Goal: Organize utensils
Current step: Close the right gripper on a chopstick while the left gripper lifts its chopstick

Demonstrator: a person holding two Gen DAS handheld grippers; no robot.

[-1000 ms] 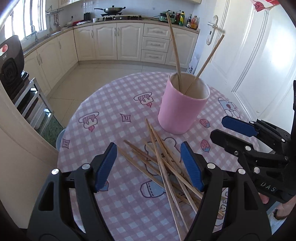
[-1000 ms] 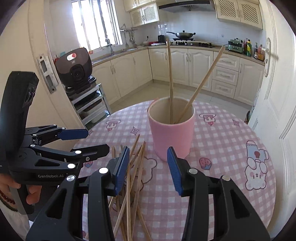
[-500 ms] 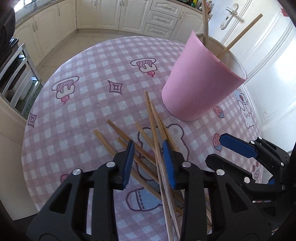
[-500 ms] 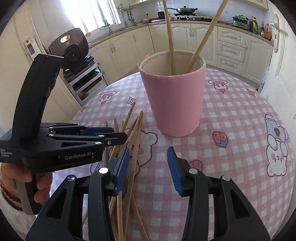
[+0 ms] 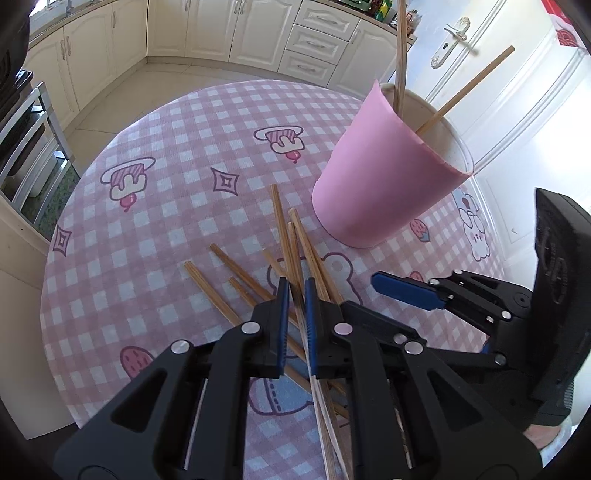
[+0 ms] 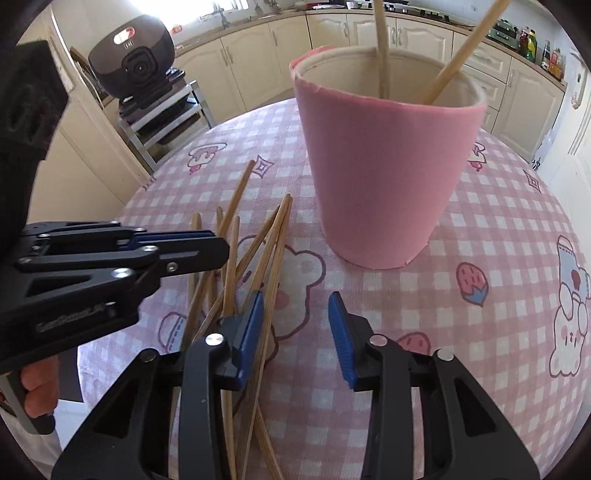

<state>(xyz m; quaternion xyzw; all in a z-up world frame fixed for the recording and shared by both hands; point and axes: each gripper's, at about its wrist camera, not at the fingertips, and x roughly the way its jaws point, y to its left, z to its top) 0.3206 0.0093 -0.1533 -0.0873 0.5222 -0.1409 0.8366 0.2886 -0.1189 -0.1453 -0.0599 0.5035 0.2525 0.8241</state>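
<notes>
Round table point(image 5: 155, 229) under my reach in pink checked cloth with cartoon prints, cream kitchen cabinets point(image 5: 236, 29) at twelve o'clock, pale tiled floor point(image 5: 122, 99), white door point(image 5: 491, 74) at two o'clock, metal rack point(image 6: 166, 110) at ten o'clock, bright daylight

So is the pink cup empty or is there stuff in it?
Not empty. Two chopsticks stand in the pink cup, leaning on its rim and sticking out above it. The rest lie loose on the table.
</notes>
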